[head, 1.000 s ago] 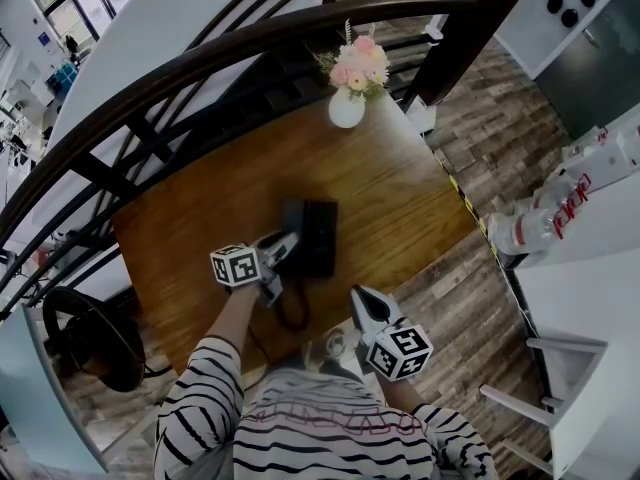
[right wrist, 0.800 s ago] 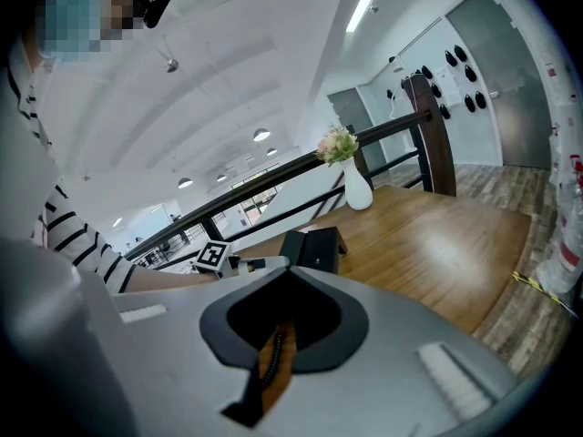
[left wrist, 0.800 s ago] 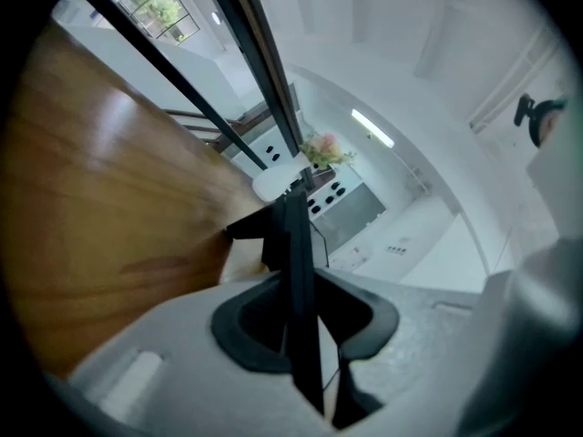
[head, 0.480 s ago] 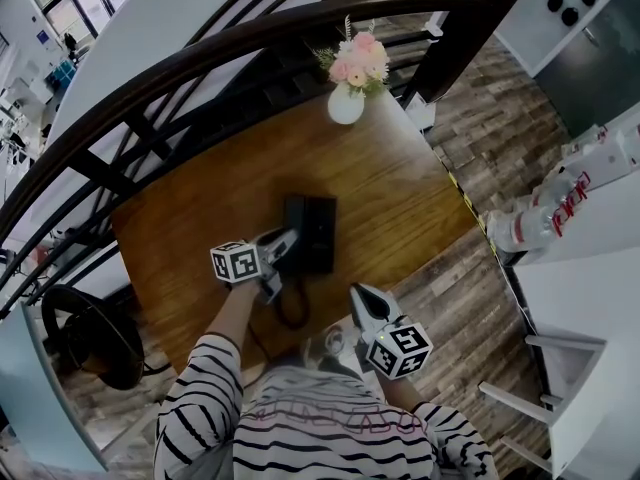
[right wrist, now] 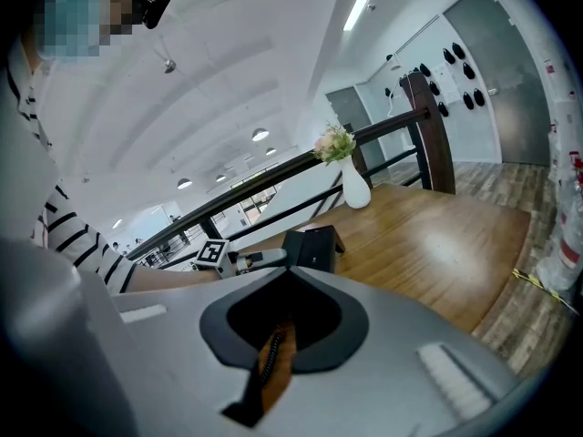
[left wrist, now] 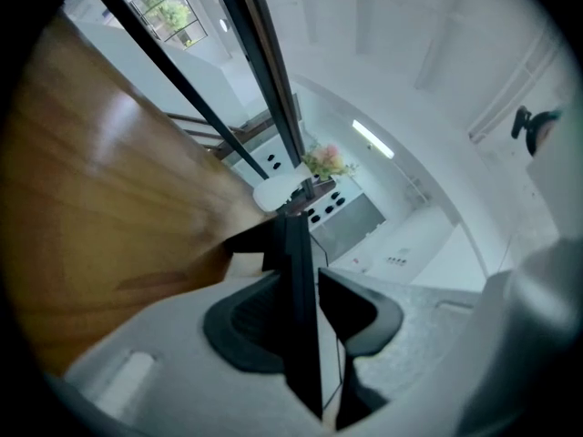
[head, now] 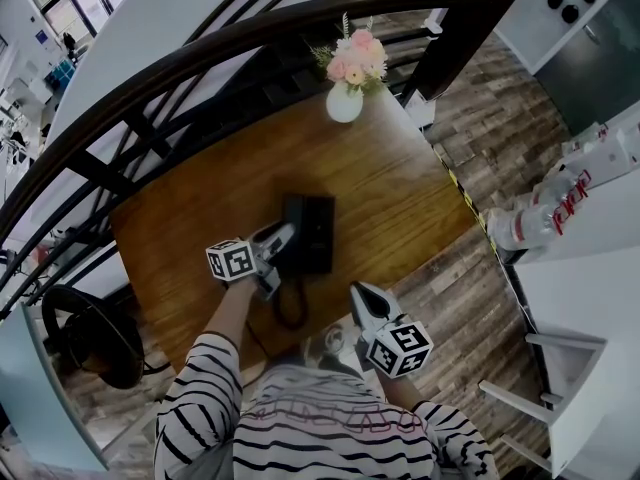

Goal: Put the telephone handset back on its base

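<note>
Wooden surface [head: 400,188] beside a curved dark railing [head: 200,53]: handset going onto its base.
Nearest, the right gripper [head: 360,298] hangs at the surface's near edge, fingers clenched on nothing. Beyond the coiled cord [head: 291,311], the left gripper [head: 283,240] has just been spreading its fingers, now released around a dark slab, apparently the handset [left wrist: 296,271], at the left side of the black base [head: 312,230]. If it sits crooked, pulling away could drag it off, or the cord could tug it. Its seating is hidden under the gripper. A flower vase [head: 344,103] stands at the far end.
</note>
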### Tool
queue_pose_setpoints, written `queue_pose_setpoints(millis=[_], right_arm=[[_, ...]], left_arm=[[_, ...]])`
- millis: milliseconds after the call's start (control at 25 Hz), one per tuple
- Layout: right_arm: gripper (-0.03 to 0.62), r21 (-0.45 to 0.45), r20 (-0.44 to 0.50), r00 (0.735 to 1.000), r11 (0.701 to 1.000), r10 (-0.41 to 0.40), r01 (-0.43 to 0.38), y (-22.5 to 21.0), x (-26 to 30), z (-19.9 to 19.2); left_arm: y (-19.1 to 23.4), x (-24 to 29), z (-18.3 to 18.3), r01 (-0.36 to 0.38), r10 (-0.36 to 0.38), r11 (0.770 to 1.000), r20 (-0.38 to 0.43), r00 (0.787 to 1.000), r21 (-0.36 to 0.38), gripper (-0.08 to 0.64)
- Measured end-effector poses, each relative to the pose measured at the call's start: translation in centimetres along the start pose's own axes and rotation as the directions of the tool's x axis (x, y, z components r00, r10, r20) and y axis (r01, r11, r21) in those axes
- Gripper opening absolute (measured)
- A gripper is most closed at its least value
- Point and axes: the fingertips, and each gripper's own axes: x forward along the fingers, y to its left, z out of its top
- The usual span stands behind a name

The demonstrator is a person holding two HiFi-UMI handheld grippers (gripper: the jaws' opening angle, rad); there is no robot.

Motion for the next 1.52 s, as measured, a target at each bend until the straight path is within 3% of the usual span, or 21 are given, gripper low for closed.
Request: queue_pose_setpoints(millis=[680,1000,1320,1520], right_arm=[[0.000,-0.001,-0.010,1.000,1.000,0.028,-0.028,0.3,0.9,0.0],[0.000,0.001,-0.012,1.000,1.000,0.027,-0.027,0.2,1.0,0.0],[0.000,0.001,-0.014,0.999,0.999,0.032,-0.032,0.4,1.1,0.0],[0.000,-0.001,-0.020,0.999,1.000,0.031,-0.031,0.5,1.1,-0.4]], left_arm=[[-0.1,-1.1,-0.1,-0.025,0.026,0.998,-0.009,1.000,0.062,0.075],[0.1,-0.6,0.1,0.006,-0.006,1.000,0.021,1.000,-0.006,0.071],[0.0,-0.5,0.2,0.021,-0.022,1.000,0.023,1.000,0.010,0.074],[0.2,-0.6,0.1,0.057,-0.057,0.998,0.033,0.998,-0.021,0.071]])
